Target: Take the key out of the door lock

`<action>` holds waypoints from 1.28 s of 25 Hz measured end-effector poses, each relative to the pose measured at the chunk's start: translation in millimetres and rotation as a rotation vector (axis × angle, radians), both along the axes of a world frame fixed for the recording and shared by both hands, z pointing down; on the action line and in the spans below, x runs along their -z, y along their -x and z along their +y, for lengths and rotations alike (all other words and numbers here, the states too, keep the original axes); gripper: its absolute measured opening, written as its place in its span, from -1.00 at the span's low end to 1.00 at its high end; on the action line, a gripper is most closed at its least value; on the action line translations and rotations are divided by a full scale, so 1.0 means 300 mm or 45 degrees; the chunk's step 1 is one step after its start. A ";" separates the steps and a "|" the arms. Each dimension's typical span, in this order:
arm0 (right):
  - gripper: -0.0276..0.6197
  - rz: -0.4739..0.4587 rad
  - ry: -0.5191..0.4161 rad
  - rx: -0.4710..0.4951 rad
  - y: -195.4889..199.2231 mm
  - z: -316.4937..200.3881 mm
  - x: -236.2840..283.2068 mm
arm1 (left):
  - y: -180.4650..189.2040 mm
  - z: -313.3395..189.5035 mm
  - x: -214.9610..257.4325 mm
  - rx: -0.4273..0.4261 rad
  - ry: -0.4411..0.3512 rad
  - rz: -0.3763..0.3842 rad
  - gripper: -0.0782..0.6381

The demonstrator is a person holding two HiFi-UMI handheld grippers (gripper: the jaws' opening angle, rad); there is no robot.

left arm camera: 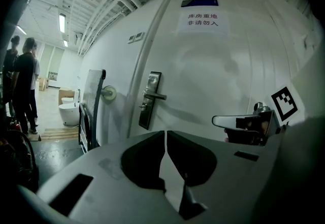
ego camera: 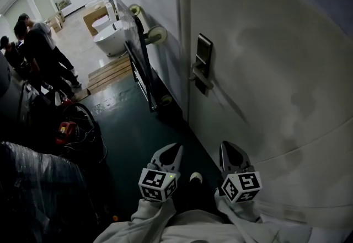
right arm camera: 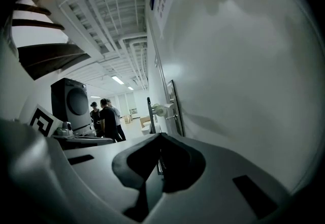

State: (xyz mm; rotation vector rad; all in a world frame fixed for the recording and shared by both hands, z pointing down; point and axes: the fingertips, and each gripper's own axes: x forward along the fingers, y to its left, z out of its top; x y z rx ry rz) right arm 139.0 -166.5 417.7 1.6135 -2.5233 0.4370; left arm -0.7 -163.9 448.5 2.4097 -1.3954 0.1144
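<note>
A: While both pairs of fingers [left arm camera: 144,141] sit pressed together on nothing, where is the key?

B: Too small to make out. The door lock [ego camera: 202,63] that should hold it stands well ahead of and above both, plate upright, lever jutting out level.

A: Which is nearer?

B: I judge the right gripper [ego camera: 234,151]: it hugs the door [ego camera: 276,98], while the left gripper [ego camera: 169,151] hangs further off.
</note>
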 end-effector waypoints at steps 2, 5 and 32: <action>-0.75 -0.003 0.000 0.005 -0.002 -0.053 -0.002 | -0.005 -0.054 -0.004 0.004 0.003 -0.001 -0.71; -0.75 -0.005 -0.003 0.018 -0.002 -0.124 -0.011 | -0.015 -0.126 -0.014 0.007 0.005 -0.005 -0.71; -0.75 0.059 -0.016 0.004 -0.037 -0.376 -0.057 | -0.074 -0.532 -0.065 0.026 0.038 0.246 -0.71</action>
